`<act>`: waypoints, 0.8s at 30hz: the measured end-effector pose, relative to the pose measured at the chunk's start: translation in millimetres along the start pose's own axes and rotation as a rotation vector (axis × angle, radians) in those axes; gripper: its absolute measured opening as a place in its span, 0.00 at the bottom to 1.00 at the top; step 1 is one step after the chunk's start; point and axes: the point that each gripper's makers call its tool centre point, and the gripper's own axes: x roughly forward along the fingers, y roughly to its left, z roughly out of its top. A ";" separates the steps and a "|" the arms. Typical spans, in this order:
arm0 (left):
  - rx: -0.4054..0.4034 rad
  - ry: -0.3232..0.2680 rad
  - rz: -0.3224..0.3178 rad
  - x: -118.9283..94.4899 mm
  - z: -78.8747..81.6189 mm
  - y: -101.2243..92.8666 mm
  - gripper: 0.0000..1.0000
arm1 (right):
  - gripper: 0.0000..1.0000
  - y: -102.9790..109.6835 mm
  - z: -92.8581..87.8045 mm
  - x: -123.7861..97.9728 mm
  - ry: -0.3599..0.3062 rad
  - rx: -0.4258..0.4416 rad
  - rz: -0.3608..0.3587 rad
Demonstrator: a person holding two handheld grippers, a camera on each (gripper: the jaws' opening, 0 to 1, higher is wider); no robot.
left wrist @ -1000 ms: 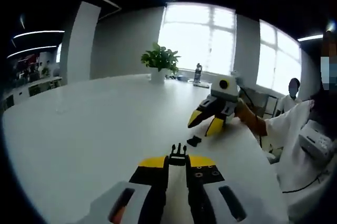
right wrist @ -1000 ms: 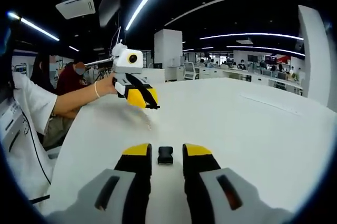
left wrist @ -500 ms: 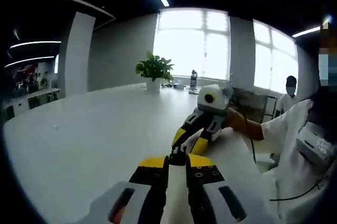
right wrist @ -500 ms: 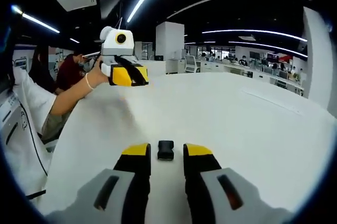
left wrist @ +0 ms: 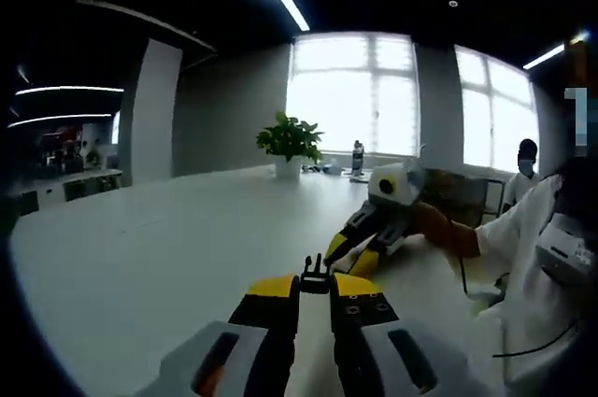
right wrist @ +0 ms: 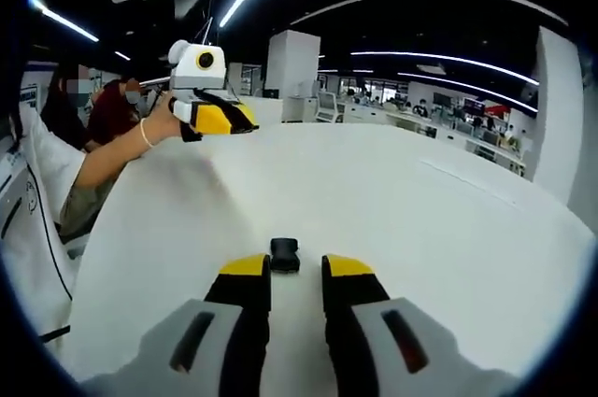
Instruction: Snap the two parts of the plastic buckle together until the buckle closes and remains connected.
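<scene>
— Left gripper (left wrist: 315,287): jaws nearly closed, pinching the pronged buckle half (left wrist: 315,275), prongs poking out past the yellow tips. Lifted clear of the white table (left wrist: 140,257).

— And the right gripper (right wrist: 284,266)? Jaws close together, the black socket half (right wrist: 284,253) sitting right at the tips, between them. Gripped or merely resting there on the table, cannot tell.

— From the left gripper view, right gripper (left wrist: 360,246) just ahead and to the right, tips angled down. From the right gripper view, left gripper (right wrist: 213,117) ahead, up and to the left, well apart.

— Best approach, probably: firm hold on the socket first, then prongs lined up square with its open mouth, straight push along one axis until the click. No twisting, or the prongs may jam on the rim.

— Room to move? Plenty of bare tabletop ahead of both tools. Table edge near on the person's side; potted plant (left wrist: 291,140) and bottle (left wrist: 358,158) far off by the window, well out of the way.
</scene>
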 end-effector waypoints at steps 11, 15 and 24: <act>0.026 -0.010 -0.025 4.6 -4.5 -6.9 0.12 | 0.19 -0.7 0.2 3.9 -0.008 0.006 0.025; 0.019 -0.002 -0.017 4.9 -7.8 -2.0 0.12 | 0.16 0.6 0.5 4.1 -0.009 0.018 0.032; 0.015 -0.040 -0.003 1.8 -1.2 2.5 0.12 | 0.11 7.6 0.3 0.1 -0.010 0.010 0.040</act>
